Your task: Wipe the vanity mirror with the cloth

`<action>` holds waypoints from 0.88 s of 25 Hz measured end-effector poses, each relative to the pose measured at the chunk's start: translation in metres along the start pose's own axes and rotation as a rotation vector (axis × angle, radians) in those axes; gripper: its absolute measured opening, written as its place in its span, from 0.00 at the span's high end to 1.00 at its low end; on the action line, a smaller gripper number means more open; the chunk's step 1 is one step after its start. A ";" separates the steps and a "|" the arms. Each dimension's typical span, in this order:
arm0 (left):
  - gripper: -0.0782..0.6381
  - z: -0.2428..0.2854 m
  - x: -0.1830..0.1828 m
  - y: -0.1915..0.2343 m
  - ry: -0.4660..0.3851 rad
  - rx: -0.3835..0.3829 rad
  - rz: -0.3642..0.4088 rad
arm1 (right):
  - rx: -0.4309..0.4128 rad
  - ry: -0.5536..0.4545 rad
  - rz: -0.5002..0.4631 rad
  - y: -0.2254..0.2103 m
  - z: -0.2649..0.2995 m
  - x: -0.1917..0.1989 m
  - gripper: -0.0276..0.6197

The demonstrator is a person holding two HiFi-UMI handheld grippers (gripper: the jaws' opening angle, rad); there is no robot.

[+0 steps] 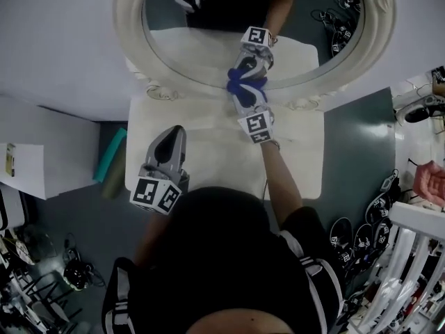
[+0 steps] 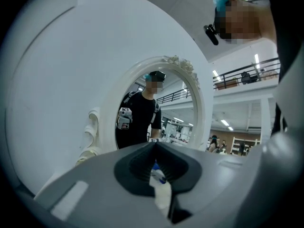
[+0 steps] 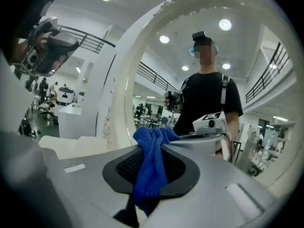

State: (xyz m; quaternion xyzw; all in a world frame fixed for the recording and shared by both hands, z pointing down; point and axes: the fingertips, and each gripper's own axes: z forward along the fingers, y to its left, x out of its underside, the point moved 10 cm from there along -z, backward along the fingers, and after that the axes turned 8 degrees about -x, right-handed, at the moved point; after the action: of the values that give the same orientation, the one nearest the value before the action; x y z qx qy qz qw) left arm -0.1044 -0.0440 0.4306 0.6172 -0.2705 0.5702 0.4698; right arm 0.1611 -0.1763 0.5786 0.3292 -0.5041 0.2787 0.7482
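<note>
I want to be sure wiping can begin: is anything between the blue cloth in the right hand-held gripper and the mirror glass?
Nothing visible. The blue knitted cloth, clamped in the right hand-held gripper, is already at the glass of the oval cream-framed vanity mirror, near its lower rim.

Your right arm is stretched forward over the bench, forearm bare, carrying the right tongs to the bench's back edge with the marker cube facing up. Their jaws are closed on the blue cloth, which bunches out past the tips and hangs down between the pads. Your left tongs hang back over the bench's left side near its front edge, pointing forward, jaws together. Your head hides most of your left arm.
</note>
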 end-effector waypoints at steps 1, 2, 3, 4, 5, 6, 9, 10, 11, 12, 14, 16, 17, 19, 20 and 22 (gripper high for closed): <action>0.88 -0.003 0.000 0.002 -0.005 -0.012 -0.001 | -0.030 -0.018 0.049 0.007 0.012 0.000 0.86; 0.88 -0.005 0.001 0.003 -0.010 -0.025 -0.003 | -0.060 -0.043 0.104 0.012 0.023 0.000 0.86; 0.88 -0.006 0.003 0.006 -0.015 -0.039 -0.004 | -0.089 -0.072 0.159 0.016 0.035 -0.001 0.86; 0.88 -0.008 0.005 0.009 -0.021 -0.052 -0.005 | -0.117 -0.099 0.208 0.021 0.046 -0.004 0.86; 0.88 -0.011 0.006 0.013 -0.028 -0.063 -0.004 | -0.144 -0.124 0.247 0.027 0.058 -0.009 0.86; 0.88 -0.014 0.006 0.017 -0.034 -0.074 -0.005 | -0.169 -0.149 0.281 0.033 0.068 -0.017 0.86; 0.88 -0.021 0.004 0.024 -0.053 -0.095 -0.014 | -0.243 -0.233 0.358 0.047 0.090 -0.051 0.86; 0.88 -0.023 0.004 0.026 -0.061 -0.099 -0.019 | -0.269 -0.263 0.374 0.050 0.096 -0.063 0.86; 0.88 -0.024 0.004 0.027 -0.069 -0.100 -0.024 | -0.295 -0.294 0.389 0.052 0.100 -0.077 0.86; 0.88 -0.025 0.003 0.028 -0.076 -0.100 -0.026 | -0.319 -0.328 0.405 0.054 0.102 -0.091 0.86; 0.88 -0.028 -0.001 0.029 -0.089 -0.097 -0.019 | -0.354 -0.403 0.434 0.055 0.101 -0.120 0.86; 0.88 -0.029 -0.006 0.031 -0.107 -0.097 -0.013 | -0.362 -0.481 0.448 0.052 0.090 -0.149 0.86; 0.88 -0.029 -0.010 0.032 -0.117 -0.097 -0.009 | -0.357 -0.517 0.448 0.050 0.082 -0.163 0.86; 0.88 -0.026 -0.019 0.035 -0.141 -0.095 0.004 | -0.333 -0.576 0.438 0.044 0.064 -0.188 0.86; 0.88 -0.024 -0.025 0.036 -0.155 -0.093 0.010 | -0.317 -0.598 0.429 0.041 0.054 -0.200 0.86; 0.88 -0.020 -0.037 0.037 -0.182 -0.087 0.022 | -0.283 -0.641 0.405 0.038 0.032 -0.222 0.86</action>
State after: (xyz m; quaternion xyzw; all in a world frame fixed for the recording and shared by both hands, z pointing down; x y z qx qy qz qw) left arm -0.1532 -0.0489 0.4034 0.6426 -0.3432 0.5045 0.4634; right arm 0.0399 -0.1966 0.3876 0.1871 -0.7999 0.2314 0.5212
